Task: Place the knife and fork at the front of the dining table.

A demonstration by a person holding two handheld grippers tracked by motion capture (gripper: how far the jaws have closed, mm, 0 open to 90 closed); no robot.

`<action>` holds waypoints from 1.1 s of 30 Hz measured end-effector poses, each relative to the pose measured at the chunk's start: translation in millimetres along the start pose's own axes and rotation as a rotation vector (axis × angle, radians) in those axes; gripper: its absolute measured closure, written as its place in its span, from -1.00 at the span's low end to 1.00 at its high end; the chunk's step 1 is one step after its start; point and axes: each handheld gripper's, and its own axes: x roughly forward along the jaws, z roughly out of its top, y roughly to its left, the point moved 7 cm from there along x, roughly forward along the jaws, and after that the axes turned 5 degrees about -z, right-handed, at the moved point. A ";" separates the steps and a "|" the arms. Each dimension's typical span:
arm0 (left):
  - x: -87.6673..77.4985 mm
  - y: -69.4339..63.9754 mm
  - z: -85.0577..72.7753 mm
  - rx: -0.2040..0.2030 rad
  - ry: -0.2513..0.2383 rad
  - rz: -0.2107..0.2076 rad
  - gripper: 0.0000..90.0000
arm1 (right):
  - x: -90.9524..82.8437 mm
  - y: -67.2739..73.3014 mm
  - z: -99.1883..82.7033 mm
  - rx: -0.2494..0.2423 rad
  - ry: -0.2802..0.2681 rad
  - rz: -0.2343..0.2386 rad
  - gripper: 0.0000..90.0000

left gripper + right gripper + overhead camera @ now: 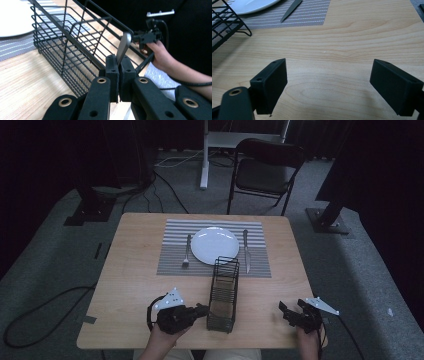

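My left gripper (119, 65) is shut on a flat grey metal utensil handle (124, 45) that sticks up between its pads; the utensil's other end is hidden. The left gripper (201, 310) sits at the near left side of a black wire basket (223, 292), whose wall (75, 42) runs just past the jaws. My right gripper (290, 312) rests near the table's front right edge. Its jaws (328, 85) stand wide open over bare wood with nothing between them.
A striped placemat (175, 262) lies at the far middle of the wooden table with a white plate (215, 245), a fork (187, 251) to its left and a knife (246, 251) to its right. A folding chair (267, 172) stands beyond the table.
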 end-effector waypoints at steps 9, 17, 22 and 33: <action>-2.3 -5.1 18.4 0.045 -0.031 -0.011 0.95 | 0.5 0.1 -0.1 0.001 0.006 0.003 -0.69; 4.2 -1.3 35.3 0.059 -0.044 -0.021 0.95 | 0.5 -0.2 -0.1 0.004 0.007 0.006 -0.69; 8.9 0.7 47.1 0.054 -0.079 -0.037 0.95 | 0.7 -0.1 -0.2 0.003 0.009 0.006 -0.69; 21.9 8.7 72.0 0.081 -0.102 -0.041 0.95 | 0.9 -0.1 -0.3 0.004 0.012 0.006 -0.69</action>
